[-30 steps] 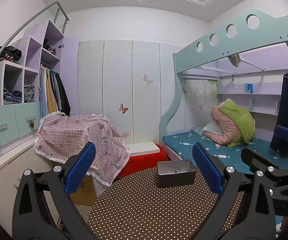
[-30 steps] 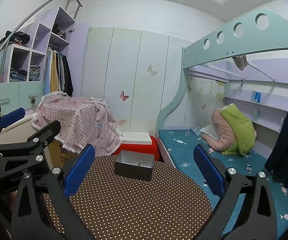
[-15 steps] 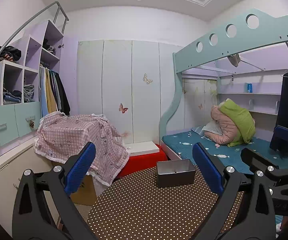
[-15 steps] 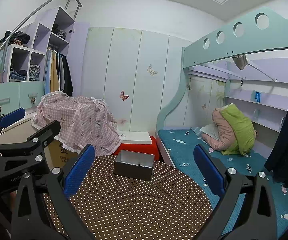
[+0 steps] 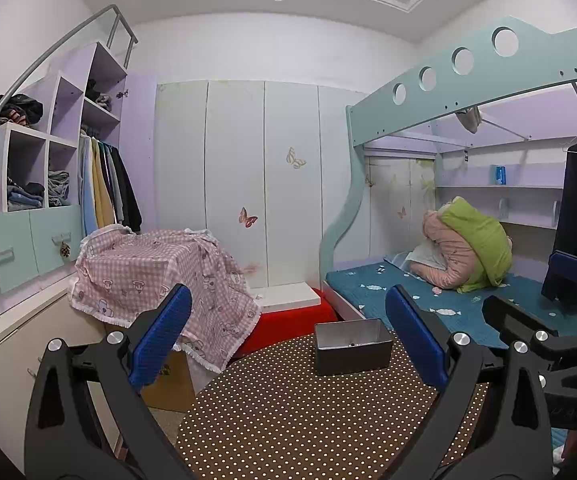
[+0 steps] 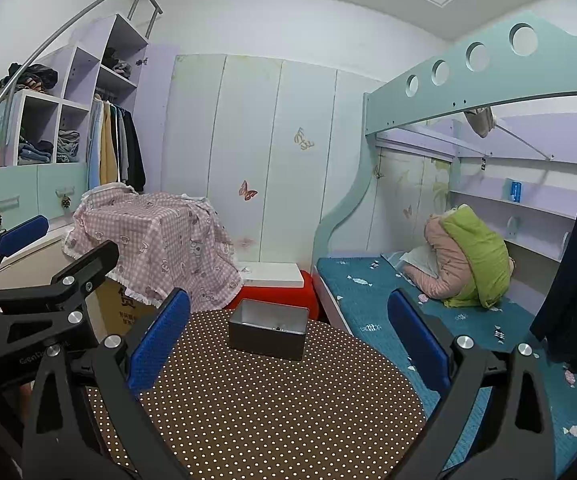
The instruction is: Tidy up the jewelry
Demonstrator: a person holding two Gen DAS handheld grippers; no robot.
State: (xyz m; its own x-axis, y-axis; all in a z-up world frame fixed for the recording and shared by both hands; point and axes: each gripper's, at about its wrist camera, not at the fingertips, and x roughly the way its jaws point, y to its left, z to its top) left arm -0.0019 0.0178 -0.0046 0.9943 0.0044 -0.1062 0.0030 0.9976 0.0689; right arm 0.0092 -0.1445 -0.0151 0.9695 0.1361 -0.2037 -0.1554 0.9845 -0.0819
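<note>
A grey metal box (image 5: 352, 345) stands at the far edge of a round table with a brown polka-dot cloth (image 5: 288, 412). It also shows in the right wrist view (image 6: 267, 334), with a small dark item inside (image 6: 277, 328). My left gripper (image 5: 288, 340) is open and empty, held above the table's near side. My right gripper (image 6: 288, 340) is open and empty too, to the right of the left one. The right gripper shows at the right edge of the left wrist view (image 5: 544, 304). The left gripper shows at the left edge of the right wrist view (image 6: 54, 244).
A pink checked cloth (image 5: 156, 272) covers a box left of the table, above a cardboard carton (image 6: 122, 304). A red stool with a white top (image 5: 288, 308) stands behind the table. A bunk bed with a blue mattress (image 6: 388, 292) is on the right. Shelves stand on the left.
</note>
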